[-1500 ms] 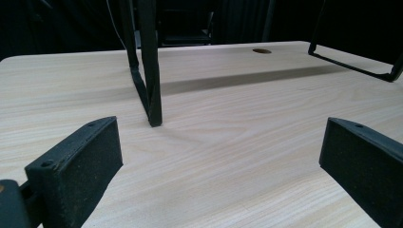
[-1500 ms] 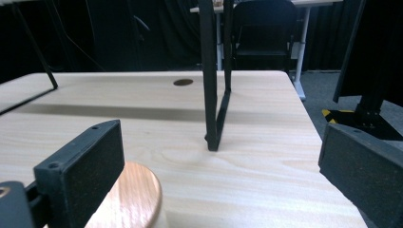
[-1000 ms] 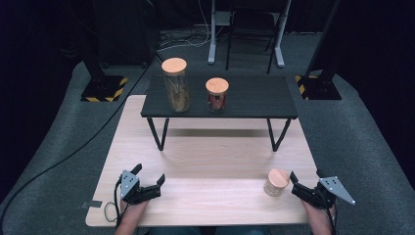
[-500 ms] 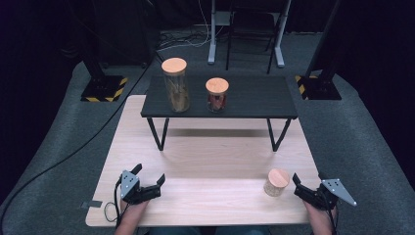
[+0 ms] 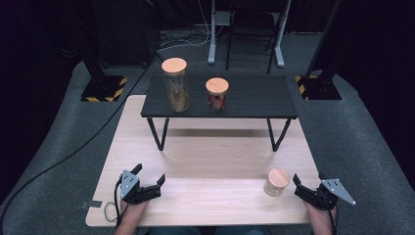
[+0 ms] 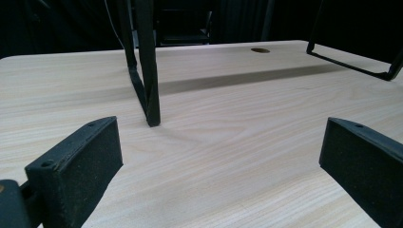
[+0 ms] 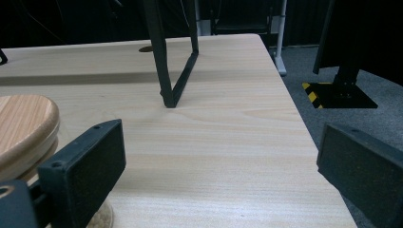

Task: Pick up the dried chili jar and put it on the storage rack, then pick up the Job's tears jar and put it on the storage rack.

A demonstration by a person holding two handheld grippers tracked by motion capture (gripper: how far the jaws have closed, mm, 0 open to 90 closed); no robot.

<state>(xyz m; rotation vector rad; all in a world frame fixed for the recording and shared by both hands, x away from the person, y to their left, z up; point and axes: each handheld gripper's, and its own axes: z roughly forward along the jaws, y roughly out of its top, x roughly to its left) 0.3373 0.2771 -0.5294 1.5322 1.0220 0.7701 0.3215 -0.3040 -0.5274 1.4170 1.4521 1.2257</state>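
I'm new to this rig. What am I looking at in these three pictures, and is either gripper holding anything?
A person holds two hand-held grippers at a wooden table. The high view looks down: left gripper, right gripper. The other two pictures come from cameras riding on each gripper, looking along its black jaws. Both grippers are open and hold nothing. A short jar with a wooden lid stands just left of the right gripper. On the black raised shelf stand a tall jar and a medium jar.

Left claw (image 5: pixel 149 185) and right claw (image 5: pixel 304 190) both gape wide, low.
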